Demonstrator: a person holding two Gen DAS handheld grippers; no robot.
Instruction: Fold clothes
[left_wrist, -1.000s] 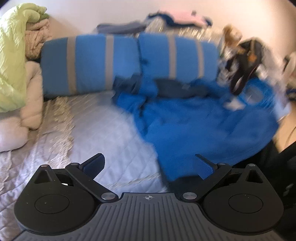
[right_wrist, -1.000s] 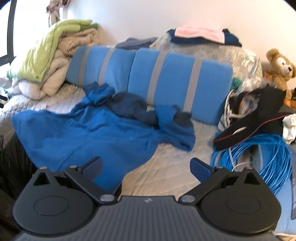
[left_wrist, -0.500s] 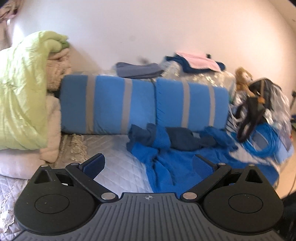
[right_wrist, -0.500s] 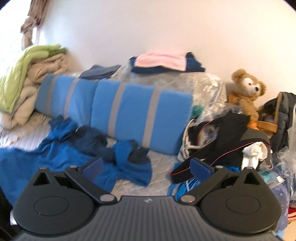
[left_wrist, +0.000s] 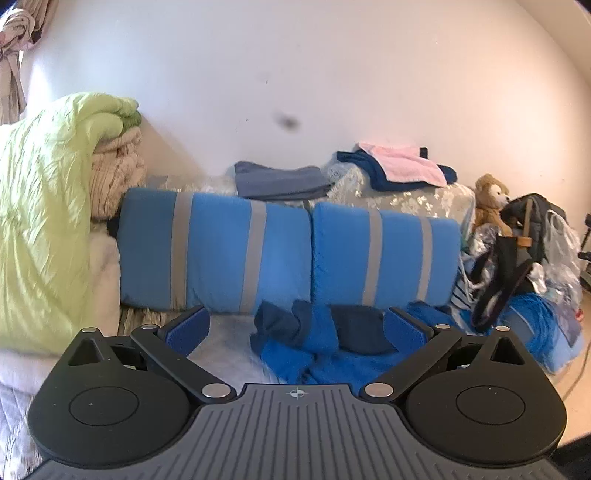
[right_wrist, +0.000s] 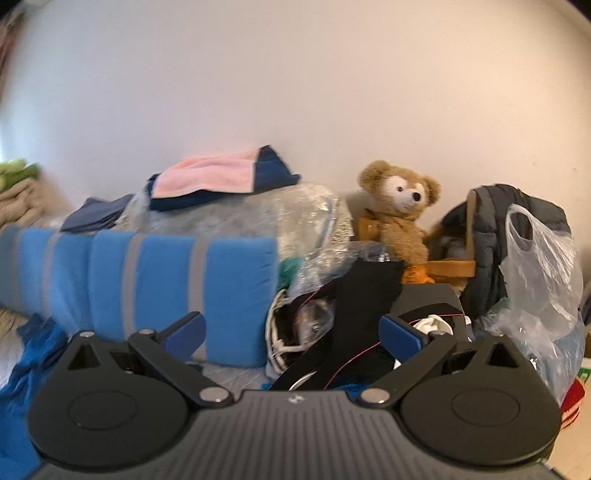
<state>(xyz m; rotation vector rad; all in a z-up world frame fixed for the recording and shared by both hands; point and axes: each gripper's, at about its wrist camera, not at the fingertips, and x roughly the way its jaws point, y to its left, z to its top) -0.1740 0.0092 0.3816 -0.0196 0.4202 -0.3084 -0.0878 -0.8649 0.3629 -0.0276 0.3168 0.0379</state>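
Left wrist view: left gripper (left_wrist: 297, 325) spread wide, nothing between its fingers, held above the bed (left_wrist: 221, 354). Landmark = striped bolster (left_wrist: 288, 254) along the wall. The blue garment (left_wrist: 317, 354) lies crumpled on the bed just in front of the bolster, right of centre, with darker navy patches on top; its near part is hidden behind the gripper body. Bare quilt in front of the bolster's left half, so open room there. Left of the bolster, a green duvet (left_wrist: 44, 229) on a stack of beige bedding crowds that edge. On the heap behind the bolster: a grey-blue folded cloth (left_wrist: 280, 181) and a pink towel (left_wrist: 402, 162) on navy fabric. Right of the bolster: teddy bear (left_wrist: 489, 201), dark backpack (left_wrist: 535, 221), black strap, coil of blue cable (left_wrist: 535, 314), all packed close. Right wrist view: right gripper (right_wrist: 291, 330) also spread, empty, aimed at the clutter past the bolster's right end (right_wrist: 221, 295); black fabric with red piping (right_wrist: 354, 314), a plastic bag (right_wrist: 539, 273) on the backpack. Garment shows only as a blue strip (right_wrist: 33, 354) at lower left, cut off by the frame. Left side of this view is motion-blurred. No readable writing; small mark on each gripper body, too small to read.
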